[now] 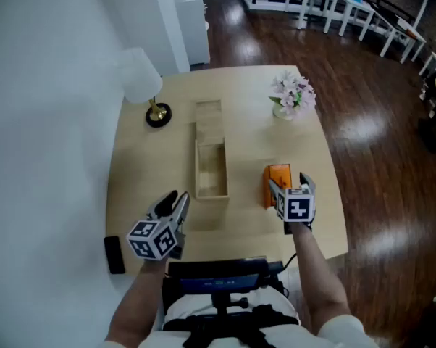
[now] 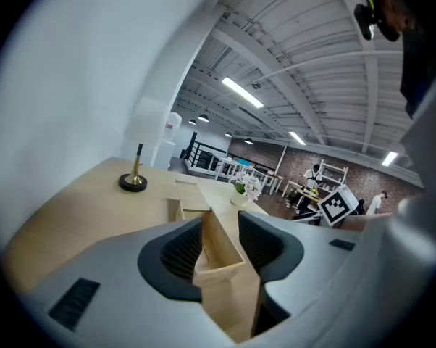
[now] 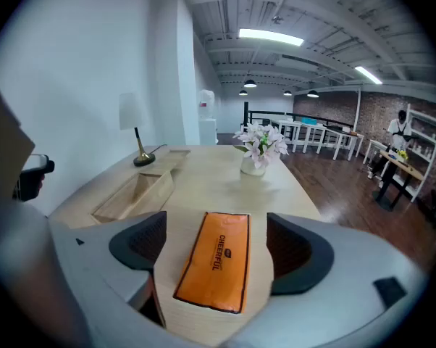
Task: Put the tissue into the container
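The orange tissue pack is lying flat on the tabletop, to the right of the wooden container and level with its near end. The right gripper is hovering over the pack with its jaws spread wide. One jaw is standing on either side of the pack, and neither is pressing on it.

The left gripper is hanging just short of the container's near end, a little to its left. Its jaws are also spread and are gripping nothing. In the left gripper view the container's near wall is showing between them.

The container is sitting open and empty. A flat wooden piece is lying just beyond its far end. A lamp is standing to the far left of the container, and a vase of flowers to the far right.
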